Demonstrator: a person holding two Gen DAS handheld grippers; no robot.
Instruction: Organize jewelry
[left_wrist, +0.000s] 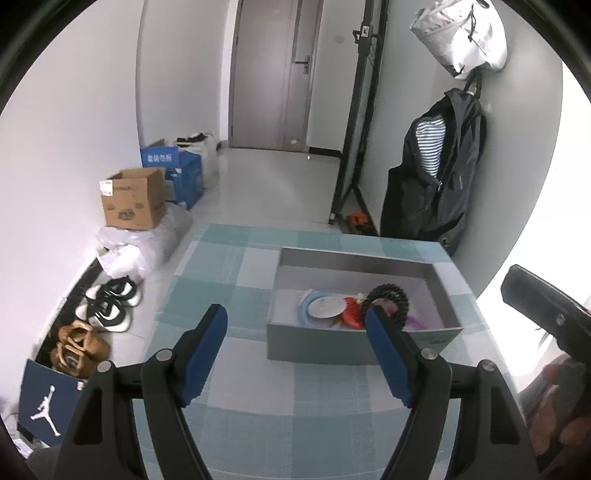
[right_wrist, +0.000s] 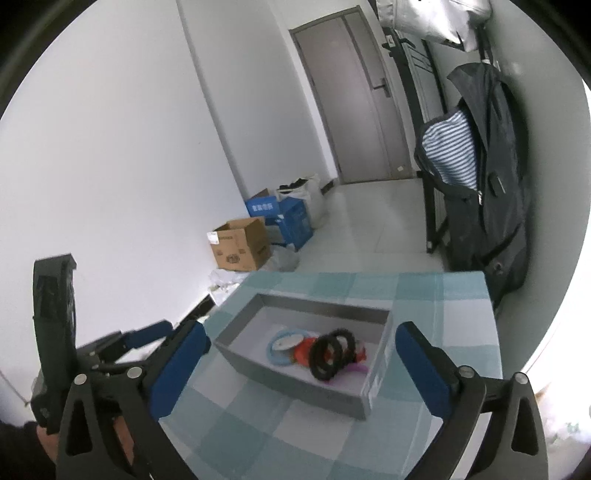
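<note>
Both grippers hover over the checked desk (left_wrist: 229, 258), short of the grey box (left_wrist: 332, 343). Your left gripper (left_wrist: 297, 347) is spread wide and grasps nothing; your right gripper (right_wrist: 301, 363) is likewise released and empty. The spread jaws suggest you are lining up on the box rather than gripping yet.

The jewelry lies heaped at the near end of the box floor, its walls keeping the pieces together: a black ribbed ring (right_wrist: 327, 354) rests on top, a pale blue round piece (right_wrist: 286, 343) beside it, and a red piece (left_wrist: 351, 315) between them. Something purple shows beneath, too blurred to name.
</note>
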